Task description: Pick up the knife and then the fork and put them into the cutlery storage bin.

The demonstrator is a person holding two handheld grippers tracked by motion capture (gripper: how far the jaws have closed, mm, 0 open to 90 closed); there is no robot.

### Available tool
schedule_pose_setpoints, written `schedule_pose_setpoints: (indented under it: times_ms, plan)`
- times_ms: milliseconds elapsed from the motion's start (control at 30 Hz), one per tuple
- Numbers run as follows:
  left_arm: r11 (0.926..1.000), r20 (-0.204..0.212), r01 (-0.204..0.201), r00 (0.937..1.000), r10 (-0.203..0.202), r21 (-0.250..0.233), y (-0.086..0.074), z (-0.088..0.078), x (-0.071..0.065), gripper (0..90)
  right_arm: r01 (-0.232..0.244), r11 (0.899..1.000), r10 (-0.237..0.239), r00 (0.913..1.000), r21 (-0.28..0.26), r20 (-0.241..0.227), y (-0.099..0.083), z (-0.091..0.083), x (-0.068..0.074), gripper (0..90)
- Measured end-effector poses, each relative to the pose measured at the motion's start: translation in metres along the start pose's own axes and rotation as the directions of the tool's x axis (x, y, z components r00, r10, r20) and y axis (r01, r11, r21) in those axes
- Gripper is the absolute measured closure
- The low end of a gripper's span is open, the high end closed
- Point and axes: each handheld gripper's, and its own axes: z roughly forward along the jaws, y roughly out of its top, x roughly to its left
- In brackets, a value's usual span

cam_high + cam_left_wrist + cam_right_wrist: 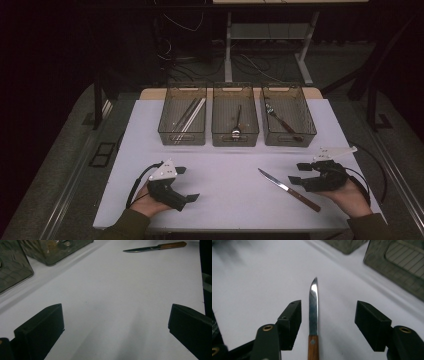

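White worktop [225, 195] carries one left claw [186, 183], spread and empty at the near left, well apart from the one knife [289, 189]. That knife lies near right, its long axis slanting from blade tip at far left to wooden handle at near right. Just beside the handle, the right claw [296, 173] is spread astride the blade [313, 307] without touching it, clearly the nearer. Three bins [235, 142] stand far.

Wooden-handled knife [289, 189], steel blade, lying flat on the white table [225, 190], blade angled toward the bins
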Motion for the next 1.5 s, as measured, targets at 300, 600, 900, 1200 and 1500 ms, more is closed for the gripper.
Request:
schedule_pose_setpoints:
  times_ms: [300,600,900,1200,1500]
  plan:
    - [1.0000,0.000,-0.001,1.0000,0.001,0.002,0.000,0.000,0.000,0.0,0.056,0.983,-0.059,0.9982,0.174,0.010,-0.005,0.007,0.010,56.3]
    - [1.0000,0.004,-0.002,1.0000,0.002,0.003,0.000,0.001,-0.001,0.0,0.079,0.951,-0.078,0.9968,0.299,-0.016,-0.005,0.019,0.014,64.4]
    - [1.0000,0.005,-0.004,1.0000,0.004,0.007,0.000,0.002,-0.001,0.0,0.106,0.894,-0.111,0.9937,0.436,-0.014,0.003,0.034,0.018,68.8]
    - [0.9999,0.008,-0.006,1.0000,0.006,0.009,0.000,0.003,-0.001,0.0,0.156,0.810,-0.186,0.9826,0.565,-0.005,0.020,0.048,0.025,70.6]
    - [1.0000,0.009,-0.005,1.0000,0.004,0.008,0.000,0.004,-0.001,0.0,0.164,0.720,-0.212,0.9772,0.675,-0.011,0.035,0.063,0.032,77.1]
